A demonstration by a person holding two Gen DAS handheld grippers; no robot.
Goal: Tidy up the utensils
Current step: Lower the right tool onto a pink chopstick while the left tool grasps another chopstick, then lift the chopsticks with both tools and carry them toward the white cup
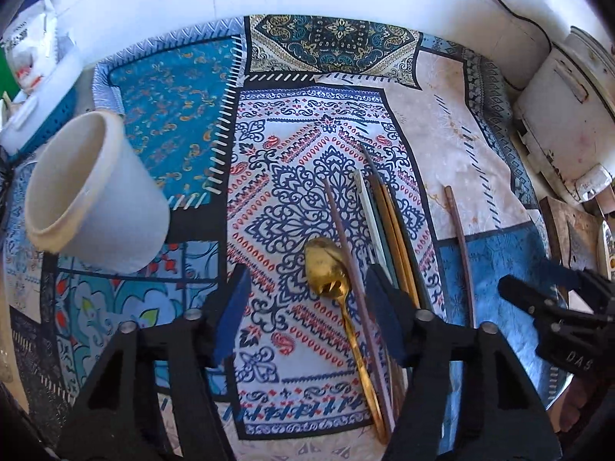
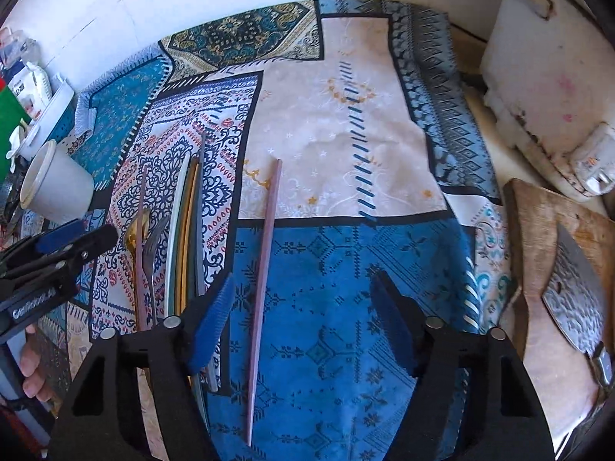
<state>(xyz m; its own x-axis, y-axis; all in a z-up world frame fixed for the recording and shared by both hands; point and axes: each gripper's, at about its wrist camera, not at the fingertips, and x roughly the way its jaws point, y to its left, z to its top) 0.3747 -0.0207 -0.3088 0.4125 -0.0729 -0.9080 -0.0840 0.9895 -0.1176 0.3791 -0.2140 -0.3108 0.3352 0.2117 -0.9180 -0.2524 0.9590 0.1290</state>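
Blue-padded and spread wide, the left gripper [image 1: 307,307] hovered empty over the patterned cloth [image 1: 292,199] that covered the surface. Between its jaws lay a gold spoon [image 1: 326,269], bowl pointing away, with a mauve chopstick [image 1: 342,230] touching its right side. Just beside those, partly under the right-hand pad, a tight bundle of chopsticks [image 1: 388,226] in white, green, gold and dark tones ran away from the camera. Well apart to the right, a single reddish-brown chopstick [image 1: 461,246] lay alone on the pale and blue panels.

The right gripper [image 2: 303,322] was likewise open and holding nothing, above the blue panel of the cloth [image 2: 346,134]. That lone chopstick [image 2: 265,280] lay between its jaws, nearer the left pad. Left of it, in the right wrist view, sat the bundle [image 2: 184,238], then a silver fork [image 2: 152,246] and the spoon [image 2: 138,230], side by side.

Farther back on the left, a white cup [image 1: 96,196] stood on the cloth, empty as far as its inside showed. At the far right, a cleaver [image 2: 576,303] rested on a wooden board [image 2: 538,223].
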